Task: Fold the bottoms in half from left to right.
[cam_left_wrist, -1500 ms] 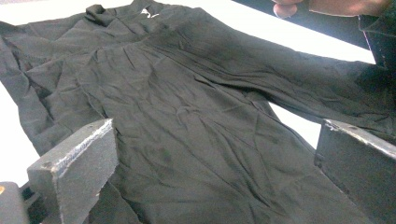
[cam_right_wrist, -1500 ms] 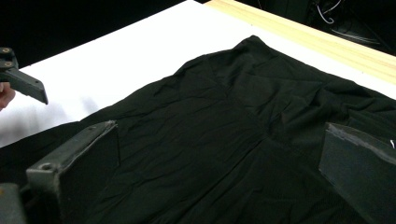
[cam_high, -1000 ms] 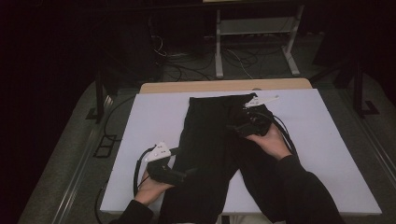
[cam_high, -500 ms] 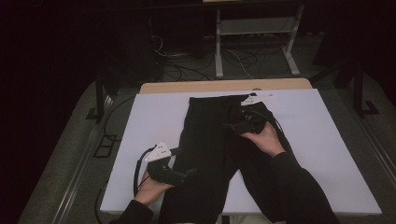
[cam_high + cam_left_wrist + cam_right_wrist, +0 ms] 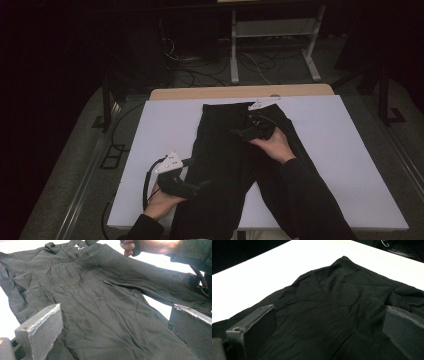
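Observation:
A pair of black trousers lies flat on the white table, waistband at the far side, legs running toward the near edge. My left gripper rests at the near left edge of the left leg, pointing right; its jaws stand wide open over the wrinkled cloth. My right gripper sits over the upper part of the trousers, pointing left, jaws also wide apart above the fabric. The hand holding the right gripper shows at the top of the left gripper view.
A wooden strip borders the table's far edge. Behind it on the dark floor stand a metal frame and loose cables. Bare white tabletop lies on both sides of the trousers.
My right gripper has shifted a little to the left over the waist area of the trousers. The left gripper has stayed where it was.

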Action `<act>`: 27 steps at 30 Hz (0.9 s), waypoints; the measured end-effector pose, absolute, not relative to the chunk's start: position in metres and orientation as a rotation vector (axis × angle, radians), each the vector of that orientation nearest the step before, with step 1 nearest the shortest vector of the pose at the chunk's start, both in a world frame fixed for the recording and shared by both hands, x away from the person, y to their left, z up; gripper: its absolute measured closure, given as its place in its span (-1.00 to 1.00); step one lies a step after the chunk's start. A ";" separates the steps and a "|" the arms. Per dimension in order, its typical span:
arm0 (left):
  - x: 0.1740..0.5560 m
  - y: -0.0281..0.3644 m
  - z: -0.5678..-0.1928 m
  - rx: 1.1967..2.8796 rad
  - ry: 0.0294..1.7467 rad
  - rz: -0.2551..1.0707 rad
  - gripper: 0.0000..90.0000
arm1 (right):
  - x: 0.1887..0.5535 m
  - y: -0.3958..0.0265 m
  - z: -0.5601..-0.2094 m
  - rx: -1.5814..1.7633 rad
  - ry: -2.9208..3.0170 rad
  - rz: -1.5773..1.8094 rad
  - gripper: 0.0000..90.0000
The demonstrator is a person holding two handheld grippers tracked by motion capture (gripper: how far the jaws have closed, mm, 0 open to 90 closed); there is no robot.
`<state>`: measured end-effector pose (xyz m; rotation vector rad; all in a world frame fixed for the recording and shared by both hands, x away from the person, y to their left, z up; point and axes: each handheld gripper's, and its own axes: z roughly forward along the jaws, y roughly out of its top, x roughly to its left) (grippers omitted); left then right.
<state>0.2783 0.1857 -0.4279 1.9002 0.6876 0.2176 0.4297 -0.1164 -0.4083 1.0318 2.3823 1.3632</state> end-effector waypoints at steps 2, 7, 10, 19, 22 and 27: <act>0.278 0.186 -0.428 1.901 0.687 0.217 -1.00 | 0.432 -0.114 -0.408 1.033 2.384 1.359 -1.00; 0.278 0.186 -0.428 1.900 0.688 0.217 -1.00 | 0.436 -0.110 -0.406 1.028 2.385 1.352 -1.00; 0.278 0.186 -0.428 1.899 0.688 0.217 -1.00 | 0.438 -0.107 -0.405 1.026 2.375 1.366 -1.00; 0.278 0.186 -0.428 1.899 0.689 0.217 -1.00 | 0.447 -0.097 -0.404 1.038 2.379 1.364 -1.00; 0.278 0.186 -0.428 1.897 0.690 0.216 -1.00 | 0.449 -0.094 -0.403 1.030 2.380 1.368 -1.00; 0.278 0.186 -0.427 1.895 0.688 0.214 -1.00 | 0.455 -0.084 -0.402 1.036 2.379 1.374 -1.00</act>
